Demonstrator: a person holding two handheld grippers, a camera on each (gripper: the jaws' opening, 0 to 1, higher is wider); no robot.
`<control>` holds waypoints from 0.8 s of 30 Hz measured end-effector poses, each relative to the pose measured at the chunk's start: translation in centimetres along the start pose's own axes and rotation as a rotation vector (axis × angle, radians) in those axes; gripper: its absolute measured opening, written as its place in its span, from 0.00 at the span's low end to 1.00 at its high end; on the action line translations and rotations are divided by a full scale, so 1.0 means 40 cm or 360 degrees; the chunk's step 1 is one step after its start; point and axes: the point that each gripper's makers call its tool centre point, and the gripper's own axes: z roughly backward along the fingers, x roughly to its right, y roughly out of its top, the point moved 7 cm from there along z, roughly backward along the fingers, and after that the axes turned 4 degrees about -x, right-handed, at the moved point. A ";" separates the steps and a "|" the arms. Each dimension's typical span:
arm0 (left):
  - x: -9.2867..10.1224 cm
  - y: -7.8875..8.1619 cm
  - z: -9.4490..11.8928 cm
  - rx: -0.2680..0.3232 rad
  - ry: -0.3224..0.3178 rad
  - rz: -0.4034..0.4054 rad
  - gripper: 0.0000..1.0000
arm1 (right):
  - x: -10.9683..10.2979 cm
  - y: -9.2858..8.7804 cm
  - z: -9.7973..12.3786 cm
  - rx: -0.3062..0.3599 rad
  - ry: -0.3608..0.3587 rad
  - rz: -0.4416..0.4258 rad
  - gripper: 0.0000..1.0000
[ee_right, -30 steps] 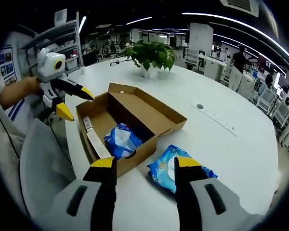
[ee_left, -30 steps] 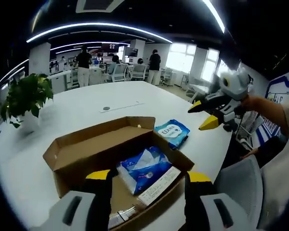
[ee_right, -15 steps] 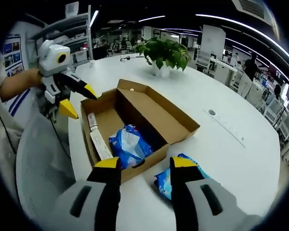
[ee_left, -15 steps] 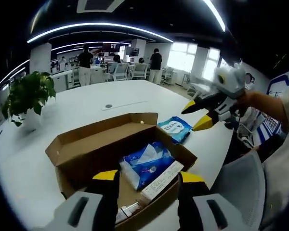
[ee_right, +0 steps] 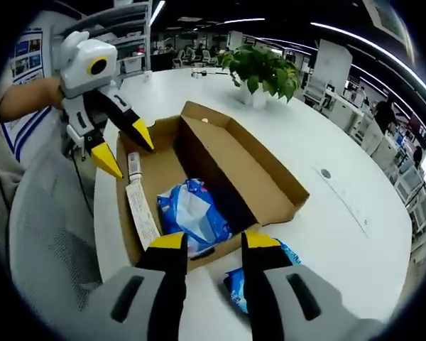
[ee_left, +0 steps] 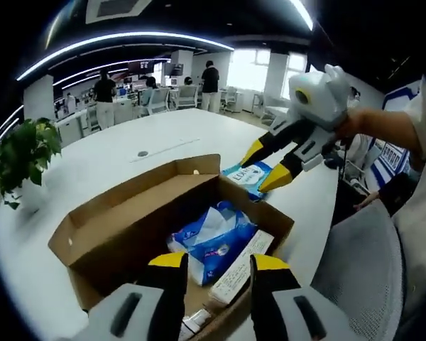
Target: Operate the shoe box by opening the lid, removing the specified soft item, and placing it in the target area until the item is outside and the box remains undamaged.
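An open brown cardboard shoe box (ee_left: 121, 202) lies on the white table, its lid folded back. Inside rest a crumpled blue soft pack (ee_left: 214, 238) and a long white strip (ee_left: 240, 268). My left gripper (ee_left: 219, 264) is open, its yellow-tipped jaws low over the box's near edge. My right gripper (ee_left: 268, 165) hangs open above the box's far corner. In the right gripper view the box (ee_right: 238, 167) holds the blue soft pack (ee_right: 190, 213), with my right gripper (ee_right: 214, 243) open at its near wall and the left gripper (ee_right: 125, 148) open over the far end.
A second blue wipes pack (ee_left: 247, 175) lies on the table (ee_left: 92, 160) beside the box, and peeks out between my right jaws (ee_right: 233, 283). A potted plant (ee_right: 264, 67) stands further back. A grey mesh chair (ee_left: 355, 277) sits by the table's edge. People stand far off.
Both views have drawn closer to the box. The right gripper has come down toward the box's far corner, and both pairs of jaws stand a little narrower than before.
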 end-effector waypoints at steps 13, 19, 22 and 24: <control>-0.013 0.016 -0.093 -0.0117 -0.0082 -0.0227 0.28 | 0.000 0.007 -0.092 -0.0107 0.0033 0.0152 0.19; -0.013 0.019 -0.135 -0.0170 -0.0134 -0.0329 0.26 | 0.003 0.011 -0.133 -0.0151 0.0044 0.0185 0.14; -0.011 0.024 -0.154 -0.0193 -0.0166 -0.0378 0.25 | 0.007 0.013 -0.154 -0.0181 0.0046 0.0186 0.12; -0.008 0.029 -0.165 -0.0200 -0.0201 -0.0392 0.22 | 0.008 0.010 -0.166 -0.0205 0.0057 0.0165 0.12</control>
